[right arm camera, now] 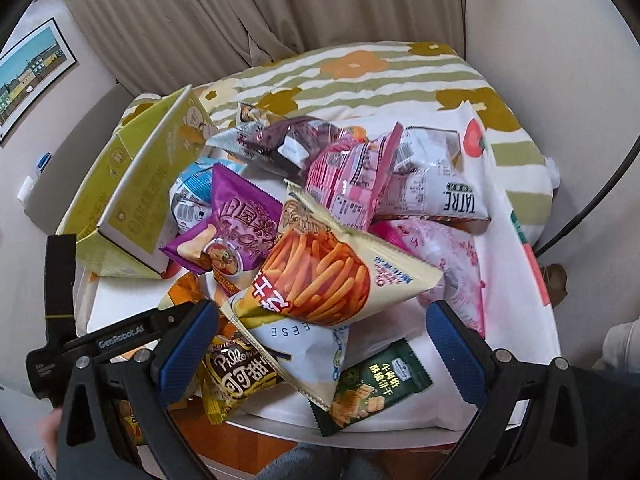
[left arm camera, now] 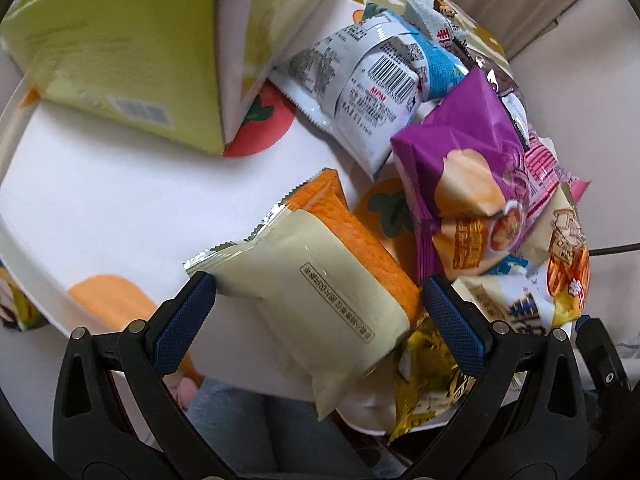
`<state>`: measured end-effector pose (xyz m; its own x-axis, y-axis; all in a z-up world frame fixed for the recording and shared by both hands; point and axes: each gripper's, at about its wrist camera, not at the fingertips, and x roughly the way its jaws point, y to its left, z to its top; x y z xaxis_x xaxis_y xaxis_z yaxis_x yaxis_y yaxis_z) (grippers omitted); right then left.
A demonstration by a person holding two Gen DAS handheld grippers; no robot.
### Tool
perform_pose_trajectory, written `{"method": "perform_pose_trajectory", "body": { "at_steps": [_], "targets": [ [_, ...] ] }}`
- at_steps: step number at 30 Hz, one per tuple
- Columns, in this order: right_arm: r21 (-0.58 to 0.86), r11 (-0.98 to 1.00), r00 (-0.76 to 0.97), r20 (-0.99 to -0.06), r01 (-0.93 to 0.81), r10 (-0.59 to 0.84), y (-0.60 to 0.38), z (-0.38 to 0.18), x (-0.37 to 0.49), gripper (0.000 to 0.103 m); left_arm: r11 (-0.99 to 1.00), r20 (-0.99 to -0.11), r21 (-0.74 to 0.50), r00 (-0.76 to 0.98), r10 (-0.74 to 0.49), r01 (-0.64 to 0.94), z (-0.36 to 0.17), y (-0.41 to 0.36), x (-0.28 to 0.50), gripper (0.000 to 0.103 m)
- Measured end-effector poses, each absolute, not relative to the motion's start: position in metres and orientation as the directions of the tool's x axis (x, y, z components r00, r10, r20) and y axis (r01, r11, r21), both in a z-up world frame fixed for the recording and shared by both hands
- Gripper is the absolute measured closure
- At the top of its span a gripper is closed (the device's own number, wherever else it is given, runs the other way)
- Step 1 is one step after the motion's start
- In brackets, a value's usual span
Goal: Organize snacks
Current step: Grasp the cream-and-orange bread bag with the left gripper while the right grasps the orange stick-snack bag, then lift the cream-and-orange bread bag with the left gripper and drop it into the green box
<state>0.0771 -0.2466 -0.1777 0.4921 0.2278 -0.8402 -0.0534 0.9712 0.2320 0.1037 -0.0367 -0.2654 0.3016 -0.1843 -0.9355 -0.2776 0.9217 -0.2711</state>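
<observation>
A heap of snack packets lies on a white table point(left arm camera: 100, 200) with orange fruit prints. In the left wrist view, my left gripper point(left arm camera: 316, 288) stands open around a cream and orange packet point(left arm camera: 320, 276), its fingers either side without clearly pressing it. A purple chip bag point(left arm camera: 460, 168) and a white barcode packet point(left arm camera: 368, 92) lie beyond. In the right wrist view, my right gripper point(right arm camera: 322, 322) is open above a cream bag of orange sticks point(right arm camera: 320, 272). Below it lie a white packet point(right arm camera: 308, 352), a green cracker packet point(right arm camera: 372, 392) and a brown Pillows packet point(right arm camera: 236, 376).
A yellow-green carton point(left arm camera: 120, 52), also in the right wrist view point(right arm camera: 124, 196), lies tilted at the table's left. Pink packets point(right arm camera: 348, 176) and a white Tatre bag point(right arm camera: 436, 184) are piled at the back. A striped flowered cloth point(right arm camera: 380, 76) and curtains lie beyond.
</observation>
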Motion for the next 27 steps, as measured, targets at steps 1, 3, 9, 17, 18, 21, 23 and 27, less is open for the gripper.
{"method": "perform_pose_trajectory", "body": {
  "at_steps": [1,3,9,17,18,21,23,27],
  "targets": [
    [0.235,0.971,0.489,-0.842,-0.050,0.229,-0.245,-0.179,0.079,0.000,0.927,-0.938,-0.264,0.297,-0.181,-0.267,-0.267,-0.039,0.108,0.001],
    [0.238,0.970,0.482,-0.846,-0.042,0.228,-0.241,-0.182,0.082,0.000,0.939,-0.941,-0.242,0.294,-0.166,-0.246,-0.268,-0.043,0.114,0.001],
    [0.232,0.972,0.470,-0.856,-0.027,0.217,-0.231,-0.188,0.089,0.000,0.968,-0.957,-0.168,0.265,-0.116,-0.185,-0.275,-0.053,0.137,0.006],
    [0.235,0.972,0.466,-0.862,0.016,0.201,-0.233,-0.198,0.100,0.000,0.982,-0.952,-0.147,0.287,-0.108,-0.118,-0.271,-0.050,0.151,0.024],
    [0.238,0.971,0.463,-0.863,0.023,0.200,-0.233,-0.199,0.103,0.000,0.981,-0.951,-0.155,0.287,-0.116,-0.117,-0.270,-0.049,0.153,0.024],
    [0.250,0.967,0.459,-0.865,0.041,0.204,-0.235,-0.203,0.109,0.000,0.984,-0.951,-0.144,0.290,-0.108,-0.107,-0.266,-0.045,0.150,0.026],
    [0.254,0.966,0.456,-0.866,0.047,0.205,-0.235,-0.206,0.114,0.000,0.983,-0.949,-0.150,0.295,-0.113,-0.105,-0.266,-0.038,0.147,0.030],
    [0.258,0.965,0.440,-0.872,0.047,0.212,-0.234,-0.211,0.121,0.016,0.983,-0.947,-0.152,0.298,-0.115,-0.104,-0.266,-0.031,0.139,0.031]
  ]
}}
